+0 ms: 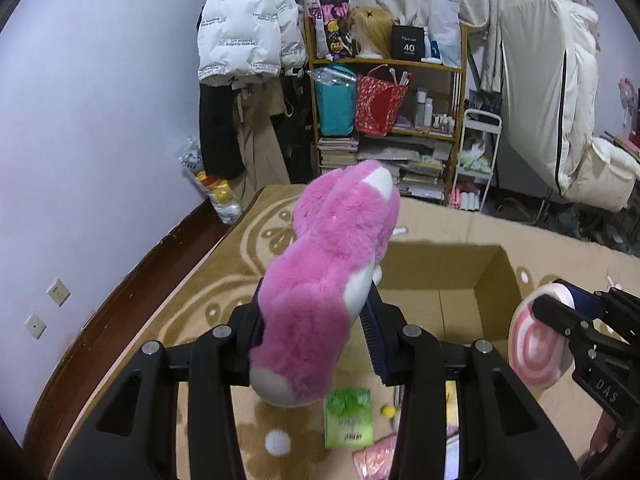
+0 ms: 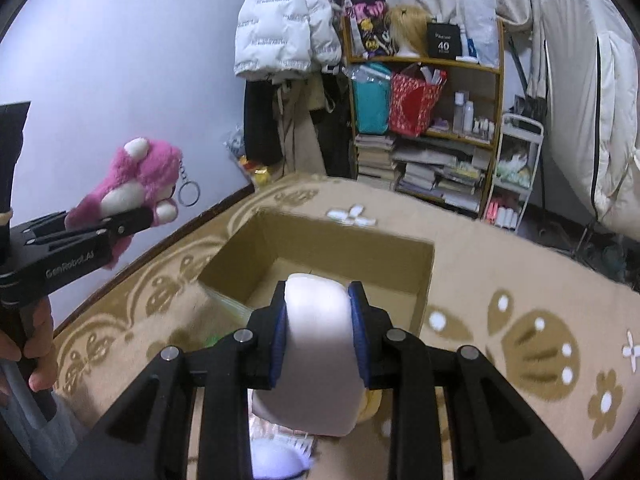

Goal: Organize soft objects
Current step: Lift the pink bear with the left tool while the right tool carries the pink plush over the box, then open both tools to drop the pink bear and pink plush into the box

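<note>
Your left gripper [image 1: 316, 320] pinches a fluffy pink bear [image 1: 332, 256]; your right gripper [image 2: 319, 332] squeezes a swirly round pillow [image 2: 316, 344] near the box [image 2: 424, 276].

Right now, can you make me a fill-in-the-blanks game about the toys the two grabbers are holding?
1. The left gripper is squeezing a fluffy bear whose fur is mostly ____.
2. Hanging from that bear in the right wrist view is a metal ____.
3. The right gripper holds a round pillow with pink and white ____.
4. Ahead of both grippers on the rug sits an open cardboard ____.

Missing words: pink; key ring; rings; box
</note>
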Available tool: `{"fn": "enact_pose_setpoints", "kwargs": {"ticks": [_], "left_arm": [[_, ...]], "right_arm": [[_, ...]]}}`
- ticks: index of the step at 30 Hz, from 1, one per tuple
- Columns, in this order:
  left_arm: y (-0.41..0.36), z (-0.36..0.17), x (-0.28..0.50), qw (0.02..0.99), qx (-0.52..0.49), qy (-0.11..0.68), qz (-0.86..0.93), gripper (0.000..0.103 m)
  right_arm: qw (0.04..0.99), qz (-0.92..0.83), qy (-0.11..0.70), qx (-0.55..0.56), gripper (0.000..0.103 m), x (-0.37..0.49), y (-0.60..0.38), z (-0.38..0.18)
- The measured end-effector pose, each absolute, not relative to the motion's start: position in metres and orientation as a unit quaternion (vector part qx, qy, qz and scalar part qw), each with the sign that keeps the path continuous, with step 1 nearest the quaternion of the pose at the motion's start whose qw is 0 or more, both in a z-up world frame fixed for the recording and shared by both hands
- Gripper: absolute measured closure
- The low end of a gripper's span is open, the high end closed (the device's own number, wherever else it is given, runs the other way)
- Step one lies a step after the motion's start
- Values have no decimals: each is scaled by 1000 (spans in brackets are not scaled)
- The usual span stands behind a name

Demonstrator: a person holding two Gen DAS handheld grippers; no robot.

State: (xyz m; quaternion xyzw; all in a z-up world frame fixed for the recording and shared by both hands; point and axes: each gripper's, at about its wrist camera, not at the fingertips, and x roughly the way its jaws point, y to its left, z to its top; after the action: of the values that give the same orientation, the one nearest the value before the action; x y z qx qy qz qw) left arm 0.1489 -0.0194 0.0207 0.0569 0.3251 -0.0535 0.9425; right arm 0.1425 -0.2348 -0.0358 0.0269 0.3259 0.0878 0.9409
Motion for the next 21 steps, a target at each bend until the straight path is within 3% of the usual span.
{"fn": "enact_pose_setpoints", "kwargs": {"ticks": [11,21], "left_arm": [[-26,28,195,948,64,305,-73,62],[-39,-20,212,928,57,351,-111,62]], "right_arm": [[947,68,311,47,71,186,-251,-34],[936,70,342,47,67,210,-256,-66]]}}
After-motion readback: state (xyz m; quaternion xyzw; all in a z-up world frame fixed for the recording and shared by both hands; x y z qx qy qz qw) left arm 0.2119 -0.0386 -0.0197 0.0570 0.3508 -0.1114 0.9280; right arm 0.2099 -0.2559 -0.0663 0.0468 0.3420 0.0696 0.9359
